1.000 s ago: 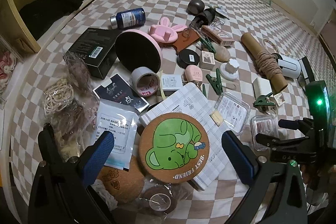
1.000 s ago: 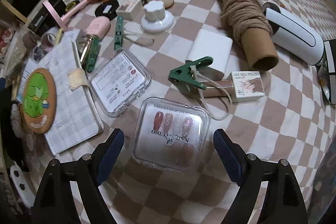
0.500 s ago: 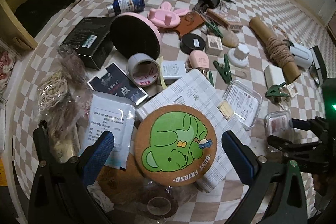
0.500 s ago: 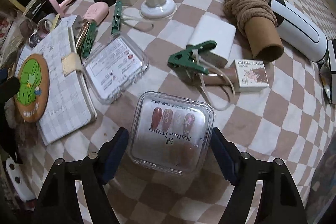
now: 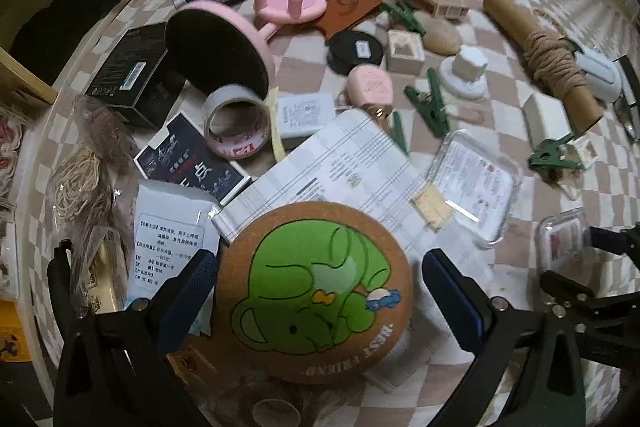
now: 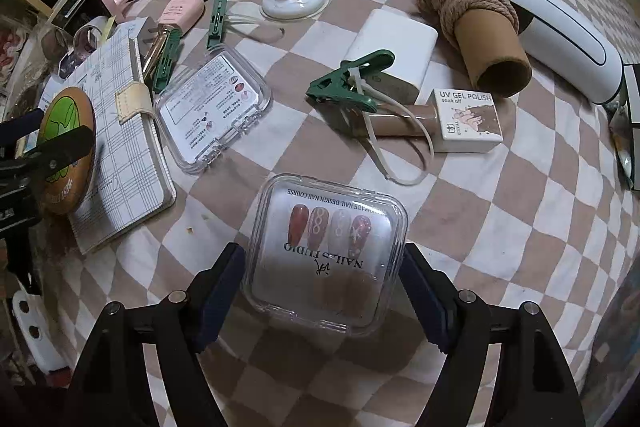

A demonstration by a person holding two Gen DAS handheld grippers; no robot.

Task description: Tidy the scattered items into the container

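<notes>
While my right gripper [image 6: 322, 277] brackets the clear square plastic nail-tip case [image 6: 325, 251], jaws apart, my left gripper [image 5: 320, 281] gapes around the round cork bear coaster [image 5: 314, 293] at nine o'clock.

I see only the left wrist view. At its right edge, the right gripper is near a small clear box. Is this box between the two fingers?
Observer: Yes. In the right wrist view the nail box lies flat on the checked cloth, between the pads of the right gripper, one at each side. Whether they press it, I cannot tell.
Operator: Does anything touch the box on its far side?
Observer: No. The white cord loop at the green clip ends short of it.
Operator: What is inside?
Observer: Four sample nails show through the lid.
</notes>
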